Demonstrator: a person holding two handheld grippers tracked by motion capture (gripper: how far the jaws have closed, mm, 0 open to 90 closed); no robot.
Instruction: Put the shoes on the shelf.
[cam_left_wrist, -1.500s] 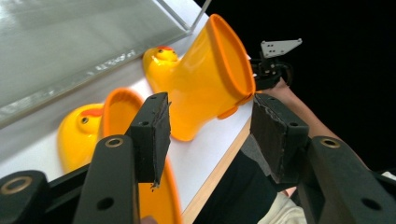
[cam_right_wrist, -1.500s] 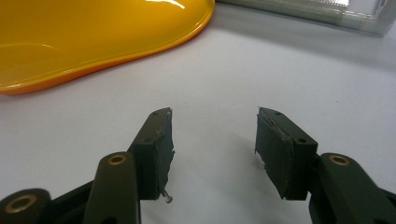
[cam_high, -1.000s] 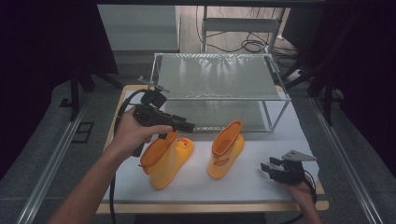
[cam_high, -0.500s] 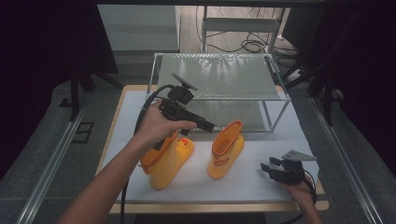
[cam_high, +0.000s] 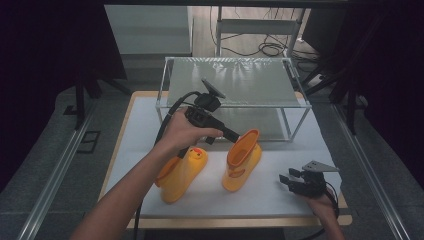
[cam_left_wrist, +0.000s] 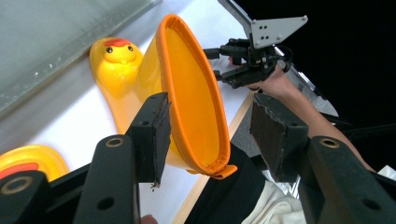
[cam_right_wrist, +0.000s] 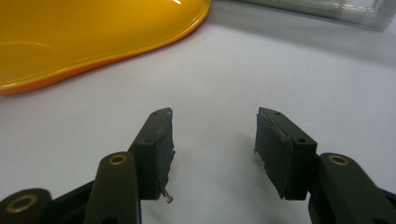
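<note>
Two yellow duck-faced rubber boots stand on the white table. My left gripper reaches from the left to the top of the right boot. In the left gripper view that gripper is open, and the right boot's orange rim passes between its jaws without either pad touching it. The left boot stands below my left hand, and its toe shows as a yellow-and-red patch. My right gripper rests open near the front right corner, nothing between its jaws. The right boot's sole lies just beyond it.
A glass shelf on a metal frame stands across the back of the table, close behind the boots. My right hand and its gripper also appear far off in the left gripper view. The table's front edge runs just below the right gripper.
My left gripper has swung right and forward, from above the left boot to the open top of the right boot. The right gripper has stayed in place.
</note>
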